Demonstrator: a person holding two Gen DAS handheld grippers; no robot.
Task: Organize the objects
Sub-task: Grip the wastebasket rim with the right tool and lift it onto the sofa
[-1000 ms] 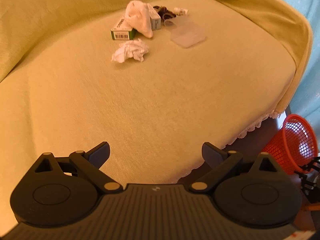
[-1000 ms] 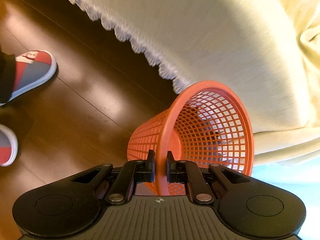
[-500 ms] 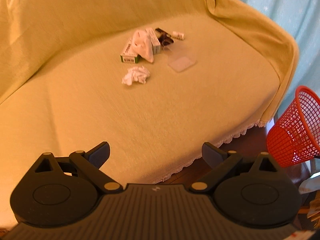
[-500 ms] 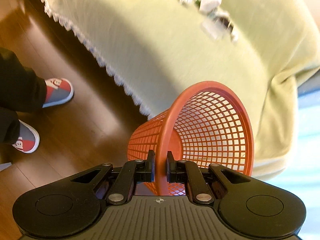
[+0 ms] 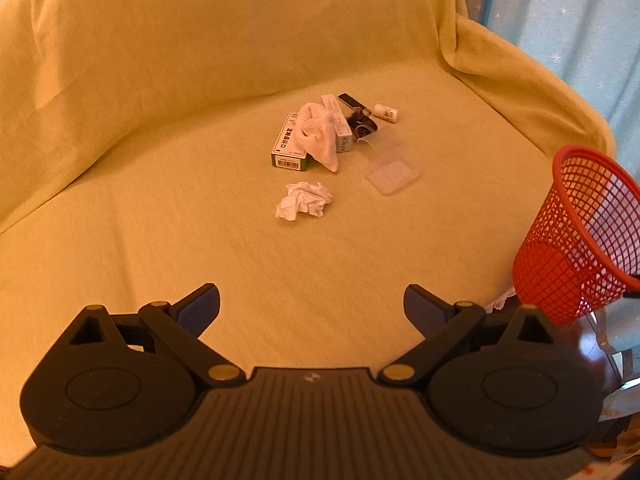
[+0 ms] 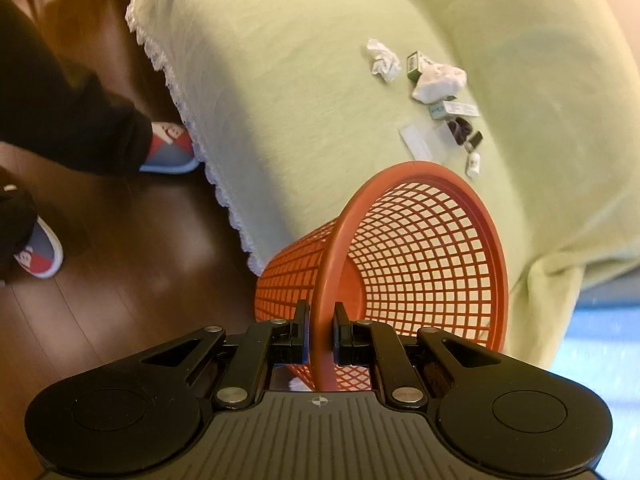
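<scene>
My right gripper (image 6: 320, 322) is shut on the rim of a red mesh basket (image 6: 420, 272), held tilted in the air beside the couch seat; the same basket (image 5: 576, 236) shows at the right edge of the left wrist view. On the seat lies a small heap: a crumpled tissue (image 5: 303, 201) (image 6: 383, 59), a green-and-white box (image 5: 289, 145), a white mesh sock (image 5: 318, 134), a second box (image 5: 339, 124), a clear plastic sleeve (image 5: 390, 168), dark small items (image 5: 358, 114) and a little white bottle (image 5: 386, 113). My left gripper (image 5: 312, 304) hangs open well short of the heap.
A yellow-green cover drapes the couch (image 5: 160, 80), with a lace hem (image 6: 180, 92) at the seat's front edge. Dark wood floor (image 6: 120, 260) lies below. A person's legs and two red-and-grey slippers (image 6: 172, 148) stand by the couch. A blue curtain (image 5: 560, 12) hangs behind the armrest.
The right gripper has lifted the basket up from the floor toward seat height. The left gripper has drawn back and up, so the heap looks smaller and farther.
</scene>
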